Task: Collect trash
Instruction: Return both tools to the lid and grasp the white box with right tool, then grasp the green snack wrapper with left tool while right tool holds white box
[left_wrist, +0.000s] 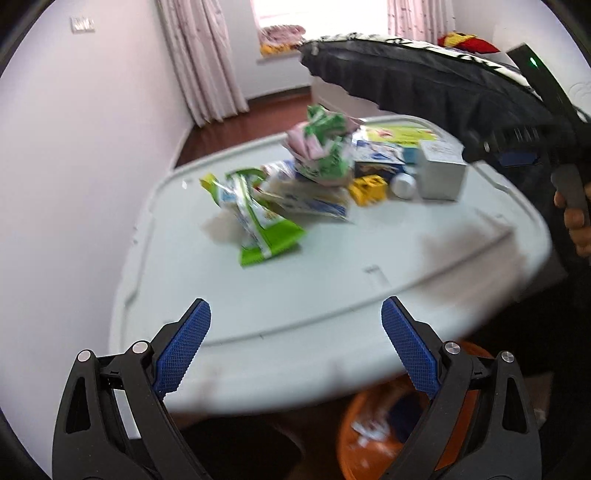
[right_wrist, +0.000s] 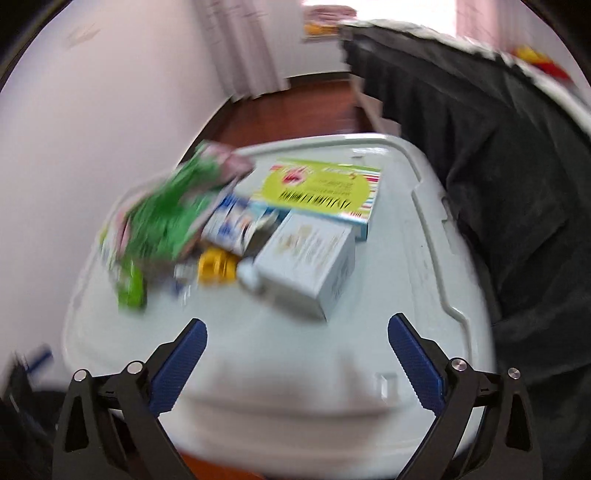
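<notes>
- Left claw is spread wide and empty, above the near edge of the pale surface.
- Right claw is likewise spread and empty.
- An orange bin sits below the surface edge.
- Trash lies mid-surface: a green wrapper, a crumpled green-pink wrapper, a grey box, and beyond it a yellow-green box.

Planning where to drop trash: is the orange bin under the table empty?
No. The orange plastic bin already holds white scraps and something blue.
</notes>
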